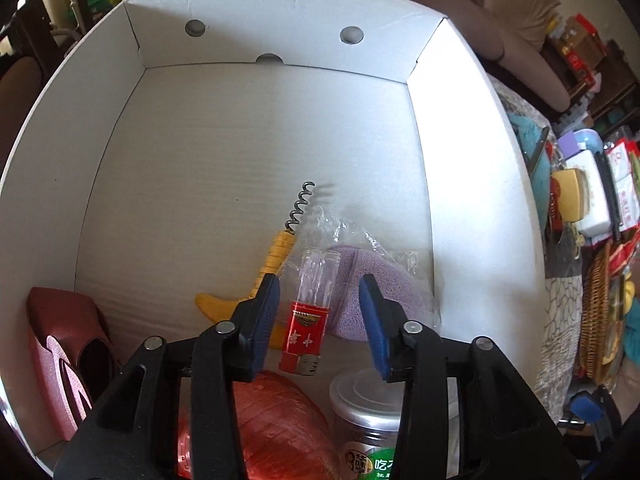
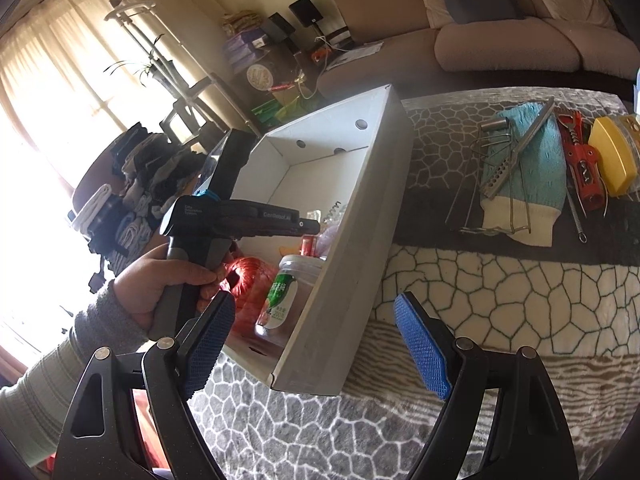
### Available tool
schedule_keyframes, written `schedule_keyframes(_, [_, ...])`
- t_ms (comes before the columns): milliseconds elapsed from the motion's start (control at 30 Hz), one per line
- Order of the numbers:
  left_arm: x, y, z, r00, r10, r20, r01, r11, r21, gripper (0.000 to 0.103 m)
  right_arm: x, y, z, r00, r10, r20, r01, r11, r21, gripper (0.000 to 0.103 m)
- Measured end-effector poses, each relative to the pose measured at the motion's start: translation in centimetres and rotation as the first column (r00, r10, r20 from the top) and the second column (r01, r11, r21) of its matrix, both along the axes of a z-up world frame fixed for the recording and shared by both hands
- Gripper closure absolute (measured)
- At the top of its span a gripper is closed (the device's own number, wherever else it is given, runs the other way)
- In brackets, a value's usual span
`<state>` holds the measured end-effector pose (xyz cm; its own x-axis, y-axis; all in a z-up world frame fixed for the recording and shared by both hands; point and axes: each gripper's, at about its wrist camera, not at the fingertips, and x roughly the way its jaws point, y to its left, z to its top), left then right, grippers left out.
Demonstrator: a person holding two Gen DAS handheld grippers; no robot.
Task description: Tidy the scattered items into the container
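The white cardboard box (image 1: 256,132) holds a red-and-clear lighter-like item (image 1: 306,320), a yellow corkscrew (image 1: 276,256), a purple sponge in plastic (image 1: 360,292), a red twine ball (image 1: 276,428), a plastic jar (image 1: 372,420) and a maroon holder (image 1: 68,344). My left gripper (image 1: 320,312) is open inside the box, its fingers either side of the red-and-clear item without touching it. My right gripper (image 2: 316,344) is open and empty over the blanket, near the box's (image 2: 360,240) front corner. The left gripper (image 2: 240,216) shows in the right wrist view.
On the patterned blanket (image 2: 500,300) right of the box lie a blue sock (image 2: 532,168), a metal tool (image 2: 516,152), wire pieces (image 2: 488,184), a red corkscrew (image 2: 584,164) and a yellow-lidded item (image 2: 612,156). A sofa (image 2: 480,20) stands behind.
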<state>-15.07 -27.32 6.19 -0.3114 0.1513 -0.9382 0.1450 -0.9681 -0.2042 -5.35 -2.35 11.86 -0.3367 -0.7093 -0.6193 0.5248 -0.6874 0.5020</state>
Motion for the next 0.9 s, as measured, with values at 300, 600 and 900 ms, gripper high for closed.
schedule_keyframes(300, [10.2, 0.9, 7.9, 0.955, -0.037, -0.294, 0.009, 0.995, -0.095, 0.018, 1.4, -2.9, 0.7, 0.997, 0.034, -0.074, -0.031, 0.998, 0.049, 0.004])
schedule_keyframes(600, [16.6, -0.8, 7.9, 0.968, 0.030, -0.250, -0.060, 0.992, -0.115, 0.004, 3.7, -5.8, 1.4, 0.983, 0.077, -0.165, -0.051, 0.986, 0.157, 0.000])
schedule_keyframes(900, [20.4, -0.3, 8.7, 0.963, 0.076, -0.259, -0.110, 0.986, -0.122, 0.003, 5.2, -5.1, 2.6, 0.974, 0.082, -0.213, -0.046, 0.984, 0.171, 0.000])
